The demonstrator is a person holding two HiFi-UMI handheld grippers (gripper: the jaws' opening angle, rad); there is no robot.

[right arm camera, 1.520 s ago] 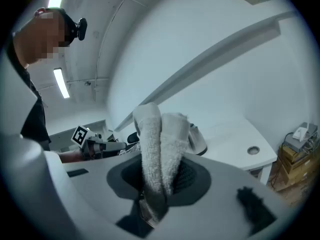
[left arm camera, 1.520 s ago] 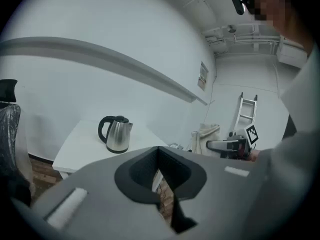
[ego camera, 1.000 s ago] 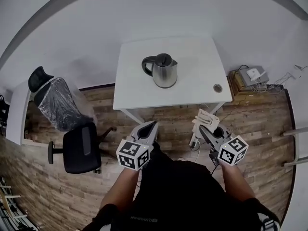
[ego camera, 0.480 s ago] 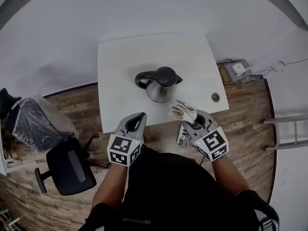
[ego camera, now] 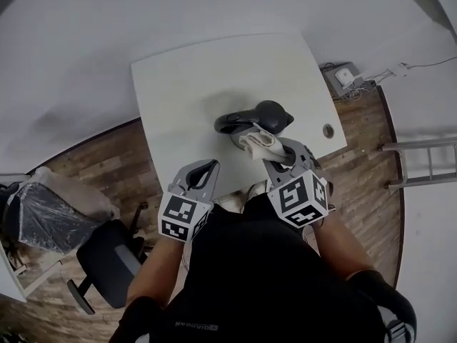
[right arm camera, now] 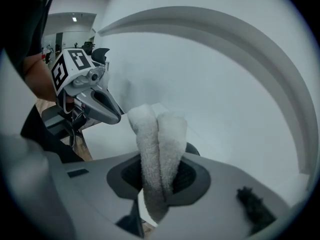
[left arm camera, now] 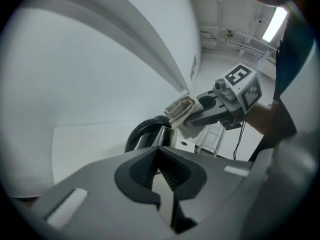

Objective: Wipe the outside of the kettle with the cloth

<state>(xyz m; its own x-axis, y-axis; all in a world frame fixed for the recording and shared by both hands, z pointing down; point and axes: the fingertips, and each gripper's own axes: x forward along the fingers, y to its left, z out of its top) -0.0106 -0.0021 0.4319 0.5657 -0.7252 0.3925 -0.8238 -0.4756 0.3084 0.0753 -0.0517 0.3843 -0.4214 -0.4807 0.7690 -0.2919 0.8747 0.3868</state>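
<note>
Head view: right claw (ego camera: pixel 271 148) clamped on folded cloth (ego camera: pixel 257 141), kettle (ego camera: pixel 271 113) just ahead of it on desk (ego camera: pixel 186 84); left claw (ego camera: pixel 206 171) closed, empty. Better to press cloth flat on kettle wall, wipe slowly around.

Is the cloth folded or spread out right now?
Folded. The cloth stands as two thick rolls bunched side by side, pinched between the jaws of the right gripper, not spread flat.

kettle (ego camera: pixel 272 112) body hidden behind cloth (ego camera: pixel 258 142), wrapped chair (ego camera: pixel 48 210) cropped left
</note>
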